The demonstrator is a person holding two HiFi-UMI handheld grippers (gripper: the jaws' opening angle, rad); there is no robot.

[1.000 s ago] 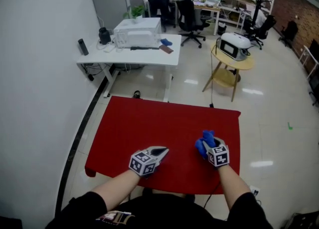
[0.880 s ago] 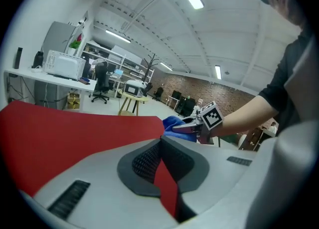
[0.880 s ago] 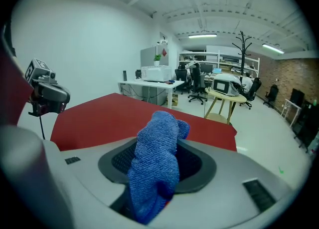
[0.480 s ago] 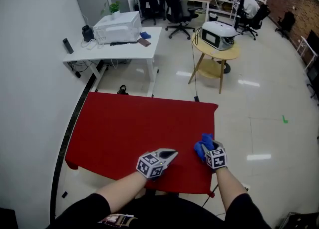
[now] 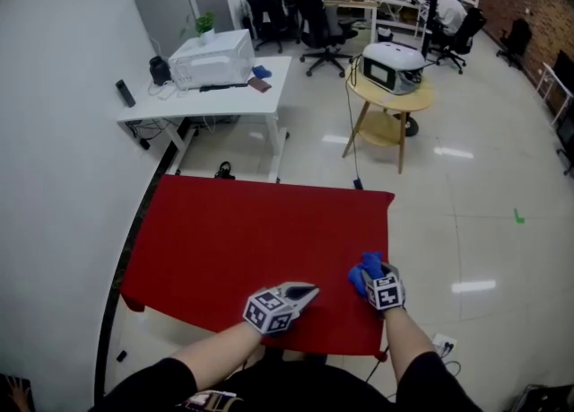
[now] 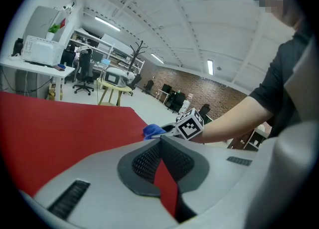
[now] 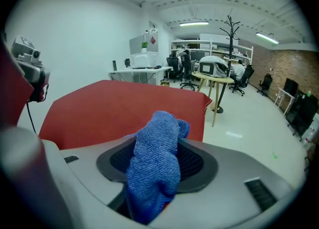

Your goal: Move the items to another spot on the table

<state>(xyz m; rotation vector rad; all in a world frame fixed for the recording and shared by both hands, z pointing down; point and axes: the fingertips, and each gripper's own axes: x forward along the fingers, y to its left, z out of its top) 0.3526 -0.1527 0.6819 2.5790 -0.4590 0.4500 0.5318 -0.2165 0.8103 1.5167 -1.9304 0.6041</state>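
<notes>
A crumpled blue cloth [image 5: 367,267] sits between the jaws of my right gripper [image 5: 364,273], low over the red table [image 5: 233,231] near its front right corner. In the right gripper view the cloth [image 7: 154,163] fills the gap between the pads of the right gripper [image 7: 158,148], whose jaws are opening while the pads still touch the cloth. My left gripper [image 5: 312,292] hovers at the table's front edge, left of the cloth, shut with nothing in it. From the left gripper [image 6: 160,141] I see the cloth [image 6: 151,131] beyond its tips.
The table's right edge [image 5: 389,258] runs close to the right gripper. Beyond the table stand a white desk [image 5: 206,96] with a printer, a round wooden side table [image 5: 395,100] and office chairs [image 5: 318,15] on a glossy floor.
The head view has swung, so the table sits further left in the picture. Both grippers stay near the front edge, the right one still with the blue cloth.
</notes>
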